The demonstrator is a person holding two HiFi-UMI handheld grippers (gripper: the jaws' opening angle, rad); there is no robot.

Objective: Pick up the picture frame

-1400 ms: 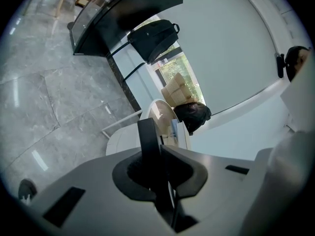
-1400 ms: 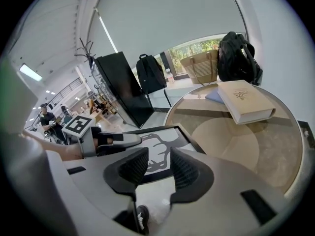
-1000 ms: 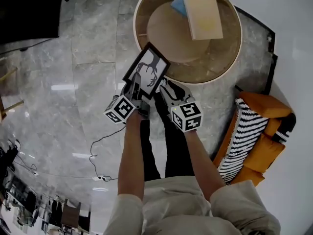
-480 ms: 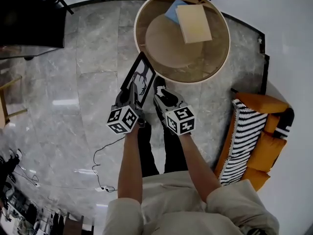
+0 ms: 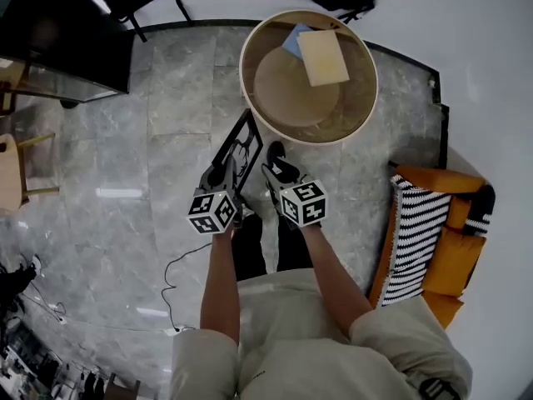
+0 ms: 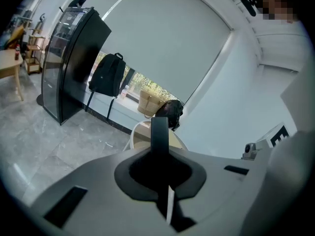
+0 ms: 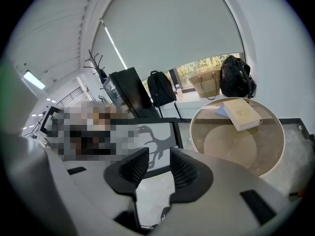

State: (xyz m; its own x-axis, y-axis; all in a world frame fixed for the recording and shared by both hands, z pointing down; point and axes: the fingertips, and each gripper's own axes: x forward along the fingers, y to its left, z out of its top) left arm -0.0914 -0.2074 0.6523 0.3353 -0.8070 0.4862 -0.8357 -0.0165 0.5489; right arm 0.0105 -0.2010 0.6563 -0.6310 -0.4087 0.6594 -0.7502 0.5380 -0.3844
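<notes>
1. The left hand-held gripper (image 5: 223, 173) pinched the picture frame (image 5: 240, 150), aloft at 7 o'clock from the desk (image 5: 242, 77).
2. The right hand-held gripper (image 5: 275, 172) stood spread, empty.
3. Risk: the one-edge pinch could let the frame swing and drop to the floor (image 5: 175, 107).

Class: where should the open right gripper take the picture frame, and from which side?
Probably its thin black border nearest the right gripper, from the right: the picture frame is flat, tilted on edge, and the left gripper occupies its near edge.
</notes>
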